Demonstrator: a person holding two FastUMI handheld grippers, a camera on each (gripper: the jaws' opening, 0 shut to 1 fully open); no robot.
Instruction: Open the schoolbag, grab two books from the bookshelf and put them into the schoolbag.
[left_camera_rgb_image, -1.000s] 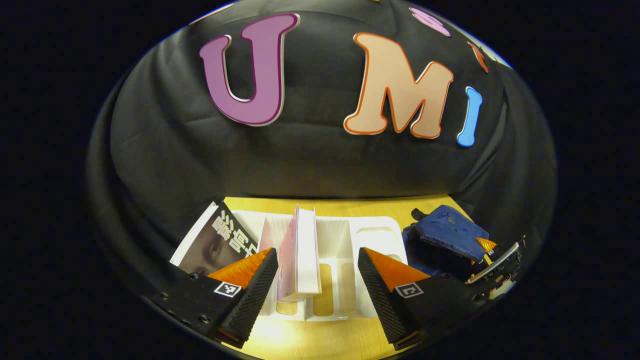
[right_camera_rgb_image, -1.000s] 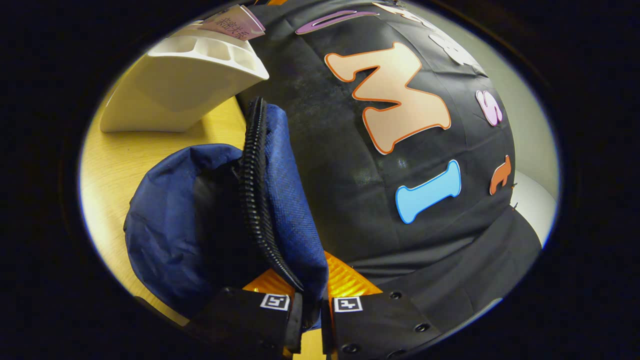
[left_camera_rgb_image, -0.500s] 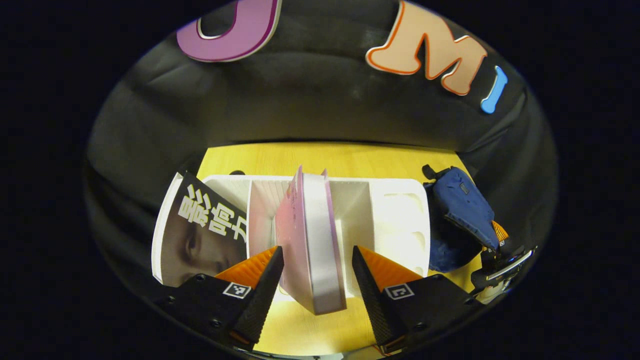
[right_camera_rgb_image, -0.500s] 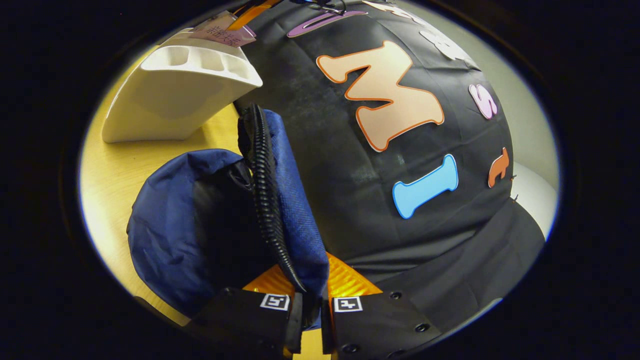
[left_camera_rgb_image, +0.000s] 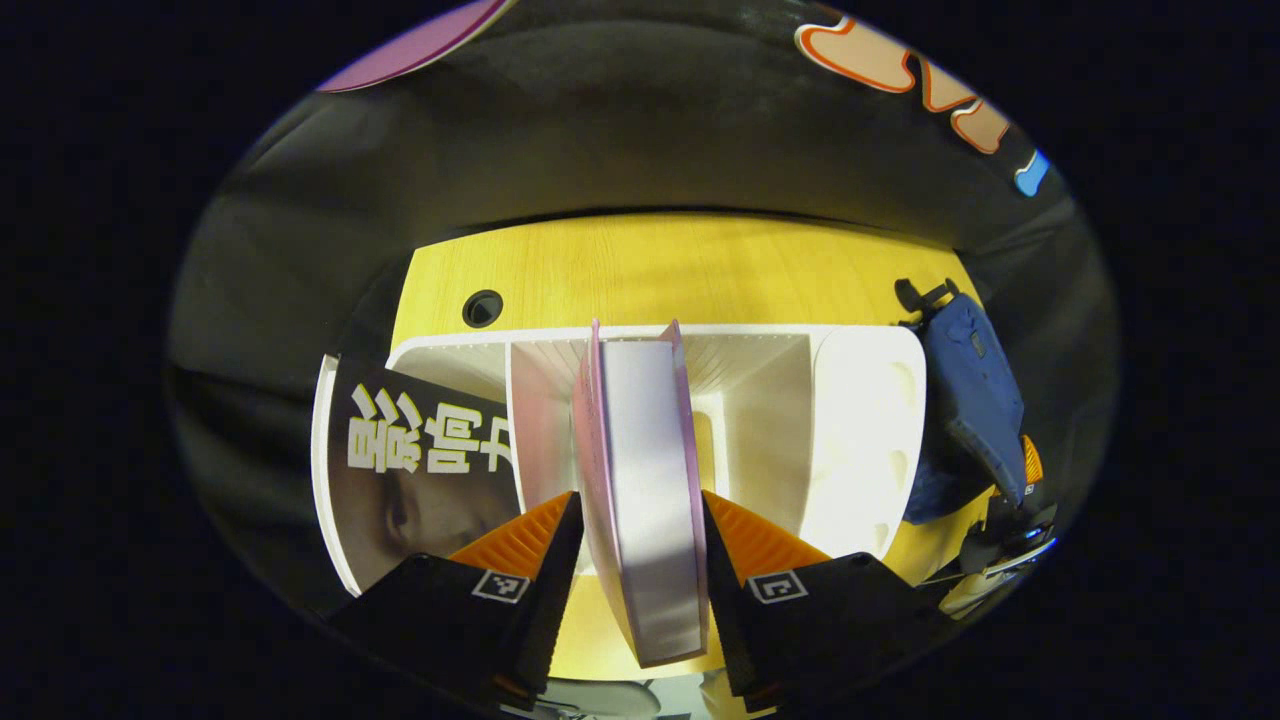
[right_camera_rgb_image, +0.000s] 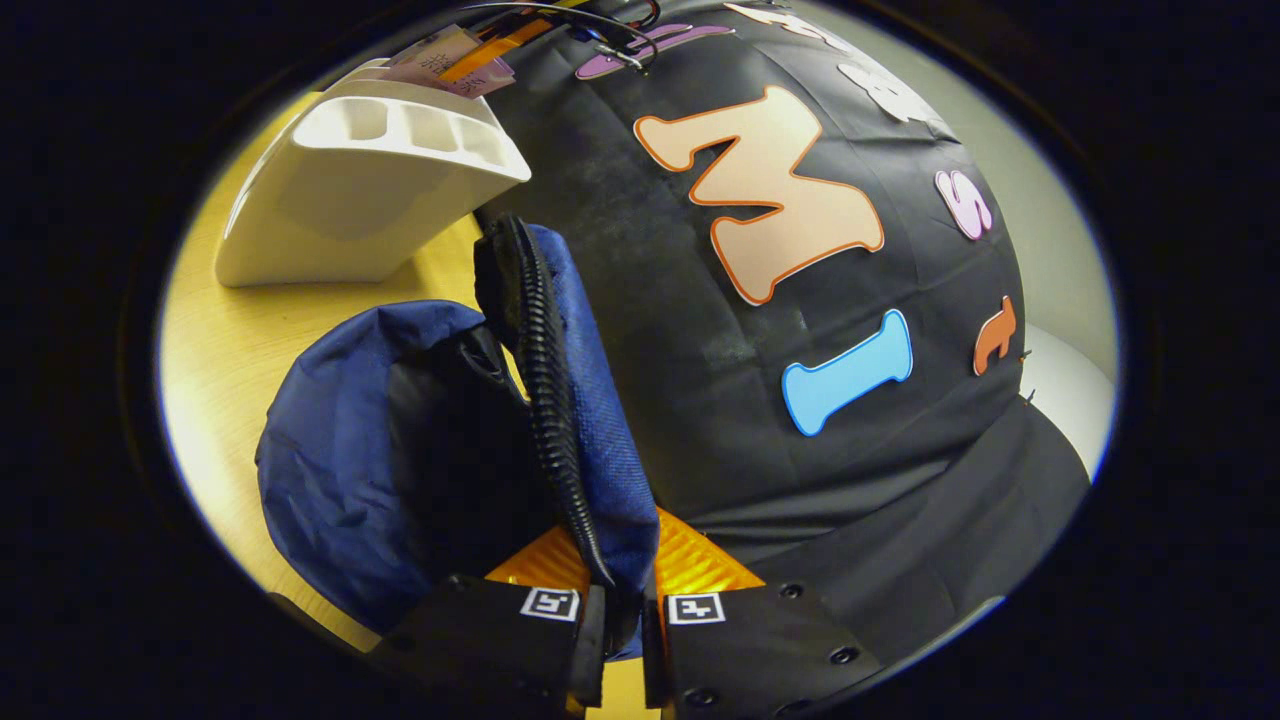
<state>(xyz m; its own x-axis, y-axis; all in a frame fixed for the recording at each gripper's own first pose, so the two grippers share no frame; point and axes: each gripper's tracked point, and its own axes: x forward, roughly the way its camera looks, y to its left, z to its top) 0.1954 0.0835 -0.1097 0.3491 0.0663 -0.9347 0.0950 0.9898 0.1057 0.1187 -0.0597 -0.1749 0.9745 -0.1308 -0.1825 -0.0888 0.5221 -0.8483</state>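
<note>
A thick pink book (left_camera_rgb_image: 645, 480) stands upright in the white bookshelf (left_camera_rgb_image: 860, 420), and my left gripper (left_camera_rgb_image: 640, 545) is shut on it, a finger pressed against each cover. A second book with a black cover (left_camera_rgb_image: 420, 460) leans in the shelf's left slot. The blue schoolbag (left_camera_rgb_image: 970, 390) lies right of the shelf. In the right gripper view, my right gripper (right_camera_rgb_image: 622, 620) is shut on the schoolbag's zippered flap (right_camera_rgb_image: 590, 450) and holds it up, so the bag's dark inside (right_camera_rgb_image: 450, 470) lies open. The bookshelf (right_camera_rgb_image: 350, 200) stands beyond the bag, with the pink book (right_camera_rgb_image: 440, 65) at its far end.
Everything rests on a yellow wooden table (left_camera_rgb_image: 650, 270) with a round cable hole (left_camera_rgb_image: 483, 307) behind the shelf. The black cloth wall rises close behind the table and beside the bag. The shelf's right end holds small empty compartments (right_camera_rgb_image: 410, 125).
My left gripper has moved in and down over the shelf and narrowed onto the pink book, which now sits between its fingers. The right gripper keeps hold of the bag's flap, almost still.
</note>
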